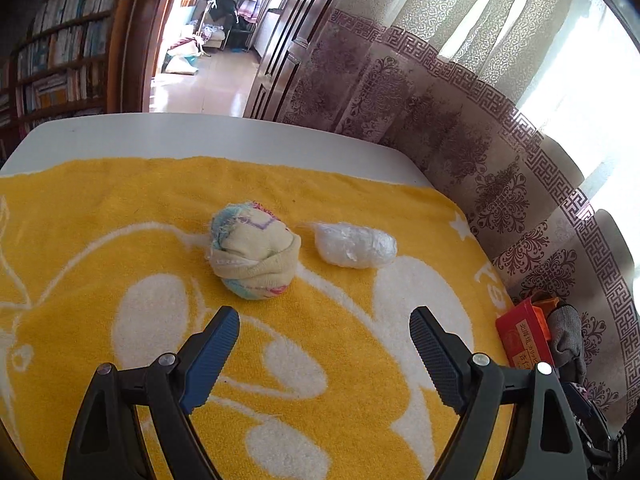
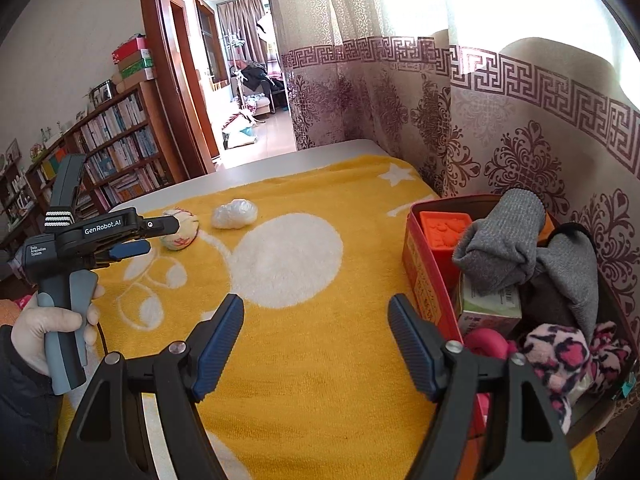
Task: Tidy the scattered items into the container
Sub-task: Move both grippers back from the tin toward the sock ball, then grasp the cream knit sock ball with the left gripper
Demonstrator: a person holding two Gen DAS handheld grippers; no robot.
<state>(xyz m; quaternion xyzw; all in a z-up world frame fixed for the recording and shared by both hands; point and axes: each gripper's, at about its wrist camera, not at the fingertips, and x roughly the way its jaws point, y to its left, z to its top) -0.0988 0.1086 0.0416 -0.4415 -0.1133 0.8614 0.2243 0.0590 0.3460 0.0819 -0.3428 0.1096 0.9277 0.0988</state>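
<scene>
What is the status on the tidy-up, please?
Both tongs, left and right, open, empty. Rolled sock and plastic bundle outside red box. Path clear.

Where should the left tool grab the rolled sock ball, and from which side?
Grip the sock ball across its rounded middle, on the folded cuff band, coming from the near side. The open left tool already faces it, and the plastic-wrapped bundle lies apart on its right.

White table (image 1: 168, 136) — yellow towel (image 1: 120, 220) spread on it.
</scene>
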